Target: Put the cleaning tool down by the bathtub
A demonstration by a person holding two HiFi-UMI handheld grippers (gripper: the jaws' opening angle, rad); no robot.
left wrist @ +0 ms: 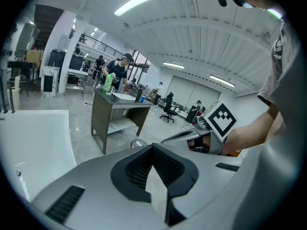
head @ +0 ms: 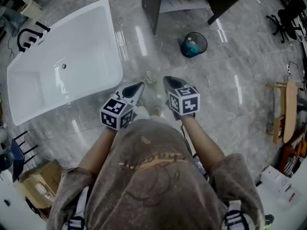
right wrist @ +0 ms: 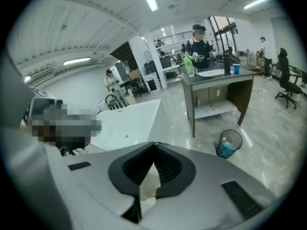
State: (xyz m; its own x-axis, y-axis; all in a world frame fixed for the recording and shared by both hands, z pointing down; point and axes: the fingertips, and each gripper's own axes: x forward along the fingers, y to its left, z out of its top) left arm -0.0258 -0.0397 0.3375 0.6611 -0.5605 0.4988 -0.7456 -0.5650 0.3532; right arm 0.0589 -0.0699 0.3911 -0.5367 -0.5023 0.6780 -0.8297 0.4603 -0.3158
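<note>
both grippers empty: left gripper [left wrist: 152,146] jaws pressed together, right gripper [right wrist: 154,145] same. cleaning tool [head: 151,78] looks to be the small pale green blur on the floor [head: 230,66] just ahead of the tips, near the bathtub [head: 81,47] corner. probably light, maybe soft; pinch its middle from above. glossy tile, could slide. bin [head: 194,44] and table [head: 152,4] beyond.

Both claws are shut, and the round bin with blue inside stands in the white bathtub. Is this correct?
No: the head view shows the bin on the floor near the desk, apart from the bathtub. The left claw and right claw are indeed shut.
</note>
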